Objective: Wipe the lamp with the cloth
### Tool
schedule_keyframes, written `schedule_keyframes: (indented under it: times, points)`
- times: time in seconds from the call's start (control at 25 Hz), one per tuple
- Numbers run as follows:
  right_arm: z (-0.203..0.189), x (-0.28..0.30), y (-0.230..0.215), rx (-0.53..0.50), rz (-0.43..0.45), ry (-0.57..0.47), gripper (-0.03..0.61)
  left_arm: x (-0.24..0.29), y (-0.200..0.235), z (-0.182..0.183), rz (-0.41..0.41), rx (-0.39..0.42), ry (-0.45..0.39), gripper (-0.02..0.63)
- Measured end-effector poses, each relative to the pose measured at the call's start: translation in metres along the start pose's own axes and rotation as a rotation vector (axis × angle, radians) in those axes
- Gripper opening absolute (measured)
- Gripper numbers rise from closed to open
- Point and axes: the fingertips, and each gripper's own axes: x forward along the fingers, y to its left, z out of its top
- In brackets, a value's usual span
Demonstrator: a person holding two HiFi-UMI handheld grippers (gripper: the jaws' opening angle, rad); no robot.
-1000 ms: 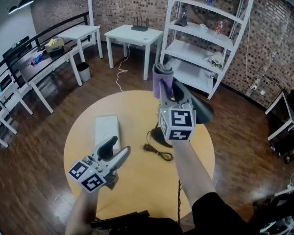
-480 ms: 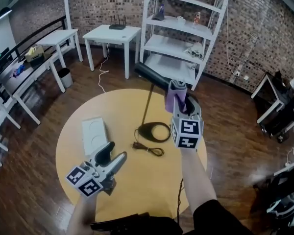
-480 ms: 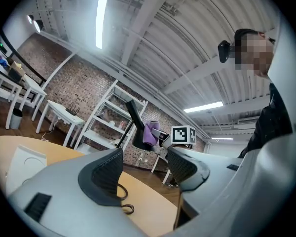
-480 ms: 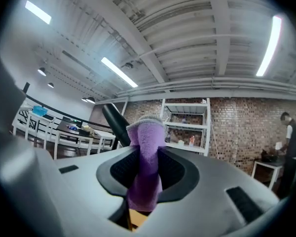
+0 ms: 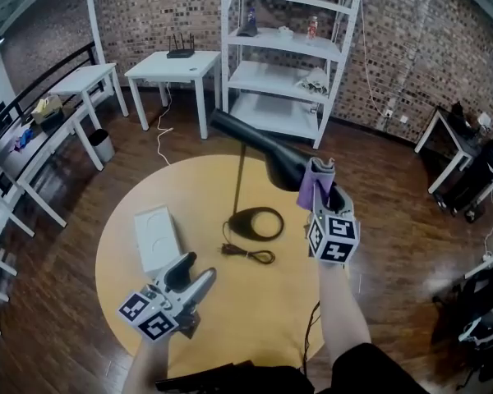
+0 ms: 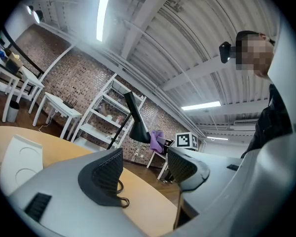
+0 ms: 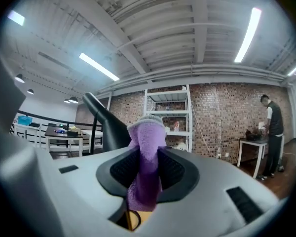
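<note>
The right gripper (image 5: pixel 319 199) is clamped on a purple cloth (image 5: pixel 314 183), held upright just beside the black lamp (image 5: pixel 271 158) shade over the right edge of the round tabletop (image 5: pixel 246 310). The lamp's base stands near the centre. The left gripper (image 5: pixel 194 271), jaws wide and empty, hovers over the near left edge by a white box (image 5: pixel 155 238)

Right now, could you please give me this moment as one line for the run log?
right gripper: shut on purple cloth, beside lamp head | left gripper: open, empty, over table
</note>
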Motion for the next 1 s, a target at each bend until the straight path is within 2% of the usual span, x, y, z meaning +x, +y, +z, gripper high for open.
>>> schedule_keyframes:
  times: [0.08,0.28,0.36,0.48,0.68,1.0]
  points:
    - [0.031,-0.005,0.027,-0.047,0.053,-0.079,0.094,-0.003,0.003,0.001,0.006,-0.005,-0.006,0.27]
    - [0.097,0.009,0.139,-0.107,0.293,-0.25,0.095,-0.013,0.012,0.009,0.039,0.007,-0.025,0.27]
    - [0.106,0.019,0.182,-0.123,0.371,-0.262,0.095,-0.02,0.013,0.01,0.053,0.009,-0.029,0.27]
    - [0.103,0.038,0.224,-0.087,0.435,-0.207,0.095,-0.034,0.014,0.011,0.07,0.009,-0.03,0.27]
    - [0.084,0.059,0.226,0.16,0.461,-0.091,0.094,-0.048,0.017,0.009,0.082,-0.003,-0.032,0.27]
    - [0.04,0.056,0.168,0.309,0.361,-0.017,0.094,-0.04,0.018,-0.003,0.043,-0.031,0.002,0.27]
